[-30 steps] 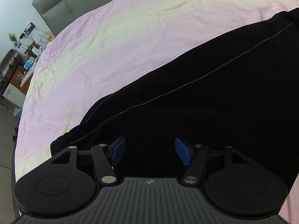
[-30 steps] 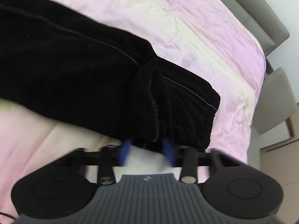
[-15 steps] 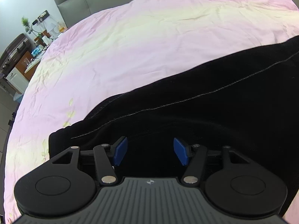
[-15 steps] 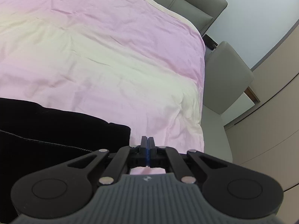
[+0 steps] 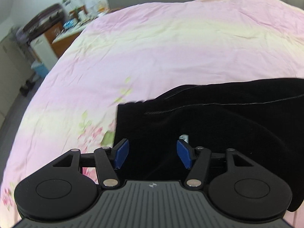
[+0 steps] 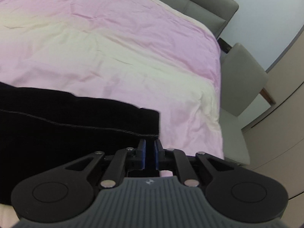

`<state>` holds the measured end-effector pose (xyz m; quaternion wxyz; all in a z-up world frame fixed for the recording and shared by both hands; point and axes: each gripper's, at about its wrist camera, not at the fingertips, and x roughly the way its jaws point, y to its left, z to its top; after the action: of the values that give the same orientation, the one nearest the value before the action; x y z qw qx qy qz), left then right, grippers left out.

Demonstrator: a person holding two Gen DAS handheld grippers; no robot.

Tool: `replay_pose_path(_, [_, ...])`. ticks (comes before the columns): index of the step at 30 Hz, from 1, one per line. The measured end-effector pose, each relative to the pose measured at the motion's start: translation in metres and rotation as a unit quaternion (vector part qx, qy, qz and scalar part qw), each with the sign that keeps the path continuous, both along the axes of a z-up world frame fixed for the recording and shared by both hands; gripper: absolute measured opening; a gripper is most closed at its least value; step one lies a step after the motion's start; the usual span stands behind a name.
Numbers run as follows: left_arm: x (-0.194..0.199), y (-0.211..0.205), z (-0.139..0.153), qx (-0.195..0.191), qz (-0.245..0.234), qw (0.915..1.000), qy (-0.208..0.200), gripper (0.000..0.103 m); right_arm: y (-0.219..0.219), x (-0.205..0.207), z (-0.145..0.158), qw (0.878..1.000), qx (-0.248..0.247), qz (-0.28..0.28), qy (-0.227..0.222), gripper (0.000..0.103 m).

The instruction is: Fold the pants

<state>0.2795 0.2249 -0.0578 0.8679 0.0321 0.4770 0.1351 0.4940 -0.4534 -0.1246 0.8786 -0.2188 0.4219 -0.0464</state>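
Black pants [image 5: 218,125] with a pale stitched seam lie across a pink and cream duvet [image 5: 161,47]. My left gripper [image 5: 152,146] hovers open and wide over one end of them; black cloth fills the gap between its blue pads [image 5: 121,152] without being pinched. A small white tag [image 5: 184,137] peeks out by the right pad. In the right wrist view the pants [image 6: 66,129] end in a square corner at my right gripper [image 6: 150,149]. Its jaws stand almost together, opening slightly, with dark cloth in the narrow gap.
A grey headboard [image 6: 199,5] runs along the far side of the bed, with a grey padded chair [image 6: 245,79] to its right. Beyond the bed's left edge stand a wooden cabinet [image 5: 57,38], cluttered shelves and a blue bin [image 5: 39,70].
The left gripper swung along the pants to their end, so the cut edge and floral print now show. The right gripper closed at the pants' corner, and a thin gap has reappeared.
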Motion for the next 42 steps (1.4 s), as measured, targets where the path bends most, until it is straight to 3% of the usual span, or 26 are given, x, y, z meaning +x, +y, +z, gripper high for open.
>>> replay_pose_path(3, [-0.017, 0.022, -0.002, -0.037, 0.038, 0.9986, 0.002, 0.071, 0.021, -0.016, -0.018, 0.999, 0.018, 0.021, 0.04, 0.006])
replay_pose_path(7, [-0.022, 0.047, -0.012, -0.043, 0.066, 0.9968, -0.006, 0.072, 0.045, -0.02, -0.041, 0.997, 0.011, 0.035, 0.066, 0.006])
replay_pose_path(12, [0.001, 0.079, -0.044, -0.097, 0.084, 0.9917, 0.005, 0.071, 0.06, -0.004, -0.06, 0.996, -0.014, 0.019, 0.086, 0.007])
replay_pose_path(14, [0.016, 0.088, -0.056, -0.13, 0.094, 0.987, 0.006, 0.057, 0.064, 0.003, -0.063, 0.995, -0.028, 0.02, 0.092, 0.008])
replay_pose_path(15, [0.026, 0.091, -0.061, -0.139, 0.096, 0.9855, 0.013, 0.057, 0.066, 0.005, -0.065, 0.995, -0.038, 0.024, 0.094, 0.008])
replay_pose_path(19, [0.055, 0.089, -0.082, -0.109, 0.087, 0.9892, 0.045, 0.056, 0.069, 0.015, -0.072, 0.993, -0.058, 0.025, 0.102, 0.01])
replay_pose_path(23, [0.065, 0.109, -0.091, -0.154, 0.104, 0.9802, 0.068, 0.056, 0.072, 0.022, -0.083, 0.991, -0.07, 0.023, 0.11, 0.009])
replay_pose_path(26, [0.065, 0.101, -0.087, -0.13, 0.087, 0.9847, 0.076, 0.058, 0.072, 0.027, -0.088, 0.991, -0.072, 0.011, 0.112, 0.009])
replay_pose_path(31, [0.059, 0.065, -0.063, -0.018, 0.044, 0.9965, 0.069, 0.069, 0.072, 0.021, -0.077, 0.991, -0.076, 0.002, 0.11, 0.013])
replay_pose_path(33, [0.049, 0.053, -0.051, 0.007, 0.037, 0.9975, 0.06, 0.072, 0.067, 0.013, -0.064, 0.993, -0.057, -0.006, 0.101, 0.037])
replay_pose_path(35, [0.036, 0.043, -0.038, 0.009, 0.042, 0.9979, 0.048, 0.073, 0.057, 0.003, -0.047, 0.996, -0.017, -0.021, 0.089, 0.042])
replay_pose_path(38, [0.02, 0.031, -0.022, -0.025, 0.057, 0.9977, 0.025, 0.075, 0.04, -0.015, -0.026, 0.994, 0.047, -0.051, 0.079, 0.045])
replay_pose_path(42, [-0.015, 0.02, -0.009, -0.084, 0.097, 0.9916, -0.011, 0.079, 0.019, -0.042, -0.016, 0.981, 0.149, -0.097, 0.075, 0.052])
